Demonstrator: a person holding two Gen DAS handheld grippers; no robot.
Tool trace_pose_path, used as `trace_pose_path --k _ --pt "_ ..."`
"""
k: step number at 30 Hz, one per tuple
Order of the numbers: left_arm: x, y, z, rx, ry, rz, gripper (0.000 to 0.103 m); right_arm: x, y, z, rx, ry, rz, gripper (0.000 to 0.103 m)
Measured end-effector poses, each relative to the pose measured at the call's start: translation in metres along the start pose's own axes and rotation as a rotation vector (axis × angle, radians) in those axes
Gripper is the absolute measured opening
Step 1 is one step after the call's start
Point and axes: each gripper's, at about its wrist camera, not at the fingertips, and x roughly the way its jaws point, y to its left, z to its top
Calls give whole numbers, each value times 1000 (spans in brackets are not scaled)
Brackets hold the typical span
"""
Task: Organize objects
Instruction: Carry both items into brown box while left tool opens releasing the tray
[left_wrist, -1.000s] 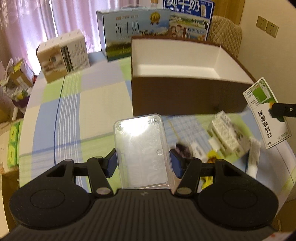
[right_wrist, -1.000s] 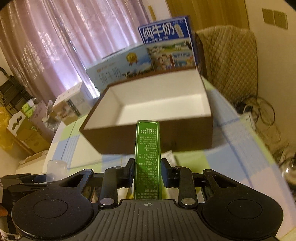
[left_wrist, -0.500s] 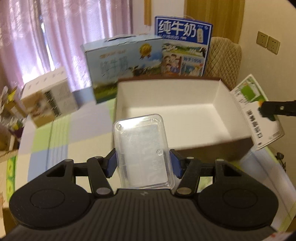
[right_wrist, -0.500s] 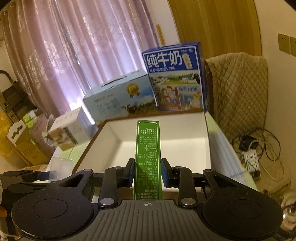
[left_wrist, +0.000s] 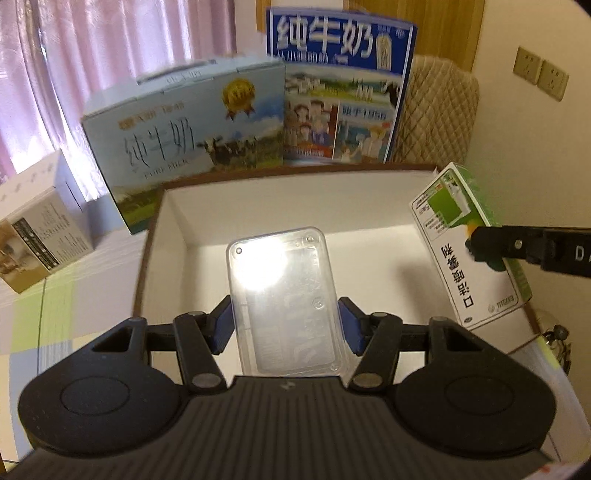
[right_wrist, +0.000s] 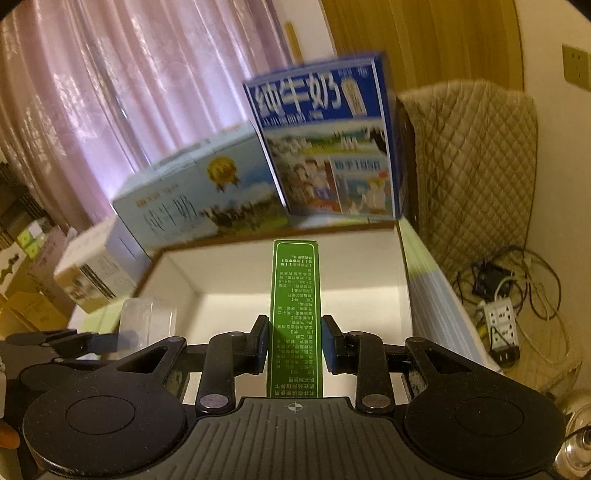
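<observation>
A: So both hands have carried forward. A second ago the brown box (left_wrist: 147, 258) sat ahead on the desk (left_wrist: 44, 332) with its front wall facing us; now both cameras look down into its white interior.

B: Grip status?

A: Left gripper (left_wrist: 284, 325) jaws clamped on the clear plastic case (left_wrist: 282, 295), held over the box floor. Right gripper (right_wrist: 293, 345) jaws pressed together on the narrow edges of the green carton (right_wrist: 295, 314), also over the box, toward its right side.

B: So the drop is next?

A: Likely. Both items look past the near rim, neither released.

B: Blind spots?

A: Near wall of the box is hidden behind both gripper bodies. How far the items hang above the floor: can't tell. Glare washes out whatever is in the case. Milk cartons (left_wrist: 332, 92) behind are motion-blurred.
</observation>
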Motion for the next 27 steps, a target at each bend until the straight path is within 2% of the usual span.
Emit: trace_pose_path --k 7,13,20,22,24,27 --pt "39 -10 -8 11 97 -23 55 38 -15 -15 18 121 -38 26" --pt "62 -15 -11 -1 171 -43 55 53 -20 -26 20 175 -48 26" --pt "71 -15 -13 -2 199 -65 56 60 -22 -28 31 191 -53 26" --pt "71 -15 -13 -5 202 -81 58 61 -22 -27 35 193 -54 26" --pt "69 -15 -12 -1 196 -82 65 61 -22 -26 37 194 -56 26" --pt "66 -14 -11 3 189 -78 66 62 -21 -26 40 196 -60 26"
